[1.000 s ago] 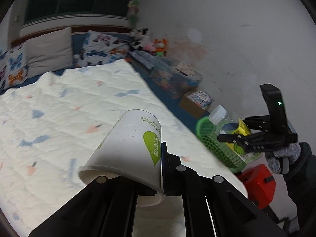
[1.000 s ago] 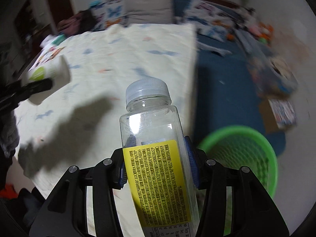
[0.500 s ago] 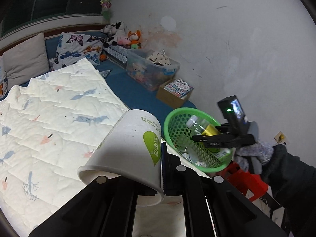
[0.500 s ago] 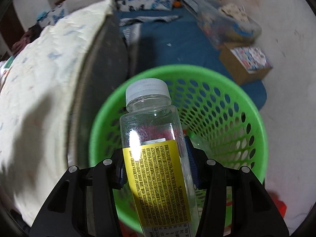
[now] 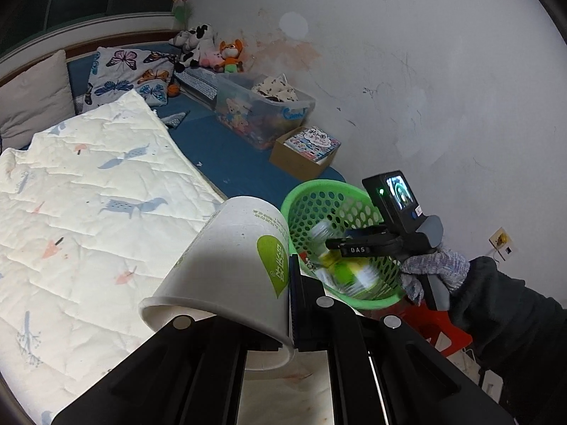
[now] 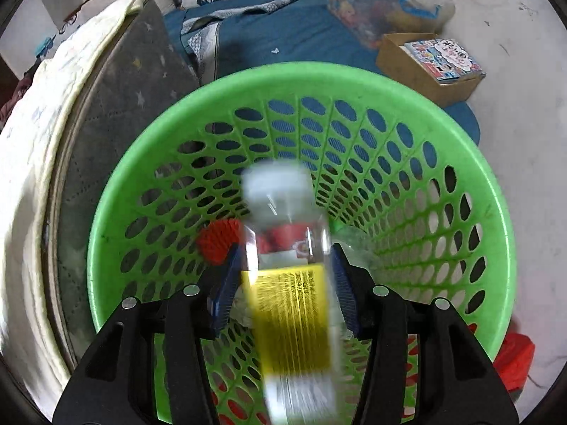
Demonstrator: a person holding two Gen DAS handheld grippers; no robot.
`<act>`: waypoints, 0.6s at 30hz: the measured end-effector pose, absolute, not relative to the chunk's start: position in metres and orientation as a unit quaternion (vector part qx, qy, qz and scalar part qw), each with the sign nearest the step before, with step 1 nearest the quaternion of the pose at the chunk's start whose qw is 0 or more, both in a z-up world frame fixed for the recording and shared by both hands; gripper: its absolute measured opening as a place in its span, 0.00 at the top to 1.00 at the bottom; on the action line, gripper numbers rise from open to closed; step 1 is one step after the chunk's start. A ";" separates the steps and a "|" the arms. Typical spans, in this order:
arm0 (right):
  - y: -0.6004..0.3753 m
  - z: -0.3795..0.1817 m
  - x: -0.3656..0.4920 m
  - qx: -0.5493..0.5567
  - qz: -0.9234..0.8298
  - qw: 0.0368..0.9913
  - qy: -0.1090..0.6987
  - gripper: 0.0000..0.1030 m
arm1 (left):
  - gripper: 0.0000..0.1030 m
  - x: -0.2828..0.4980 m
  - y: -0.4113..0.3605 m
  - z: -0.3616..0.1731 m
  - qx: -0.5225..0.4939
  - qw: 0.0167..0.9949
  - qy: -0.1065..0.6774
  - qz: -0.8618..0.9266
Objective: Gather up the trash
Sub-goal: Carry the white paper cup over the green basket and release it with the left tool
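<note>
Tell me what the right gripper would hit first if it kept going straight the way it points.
The plastic bottle, blurred between the opening jaws of the right gripper, lies first in line. Past it comes the inside of the green basket, probably its bottom, where red trash lies; depth is unclear.

Left gripper (image 5: 283, 304): jaws clamped tight on the wall of a paper cup (image 5: 230, 265), angled moderately downward. Right gripper (image 6: 283, 283): pointed steeply downward, jaws opening, with a blurred plastic bottle (image 6: 290, 276) between the blue pads (image 6: 345, 294) and gaps showing on both sides. A gloved hand (image 5: 432, 269) and dark sleeve (image 5: 503, 304) carry the right gripper's handle.
</note>
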State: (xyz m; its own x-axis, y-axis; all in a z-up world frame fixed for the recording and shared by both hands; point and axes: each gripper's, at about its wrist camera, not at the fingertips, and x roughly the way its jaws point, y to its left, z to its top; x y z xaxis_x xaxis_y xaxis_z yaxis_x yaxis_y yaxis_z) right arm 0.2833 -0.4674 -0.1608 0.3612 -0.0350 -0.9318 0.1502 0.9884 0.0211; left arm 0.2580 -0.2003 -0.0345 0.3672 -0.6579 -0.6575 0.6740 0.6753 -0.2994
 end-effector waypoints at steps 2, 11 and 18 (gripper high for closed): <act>-0.471 -0.155 0.281 0.057 -0.055 0.827 0.556 0.45 | 0.97 0.259 -0.206 -0.037 0.010 0.824 0.397 -0.405; -0.468 -0.112 0.243 0.049 -0.053 0.851 0.520 0.44 | 0.97 0.252 -0.249 -0.041 0.030 0.806 0.404 -0.431; -0.467 -0.086 0.202 0.044 -0.052 0.868 0.492 0.35 | 0.97 0.248 -0.289 -0.053 0.043 0.788 0.422 -0.445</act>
State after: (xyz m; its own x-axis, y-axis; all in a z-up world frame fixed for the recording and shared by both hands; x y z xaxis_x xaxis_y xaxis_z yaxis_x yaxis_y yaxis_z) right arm 0.2022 -0.4667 -0.0859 0.5106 -0.0465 -0.8586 0.1327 0.9908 0.0253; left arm 0.2485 -0.2887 -0.0530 0.2464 -0.6660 -0.7041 0.7385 0.5995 -0.3086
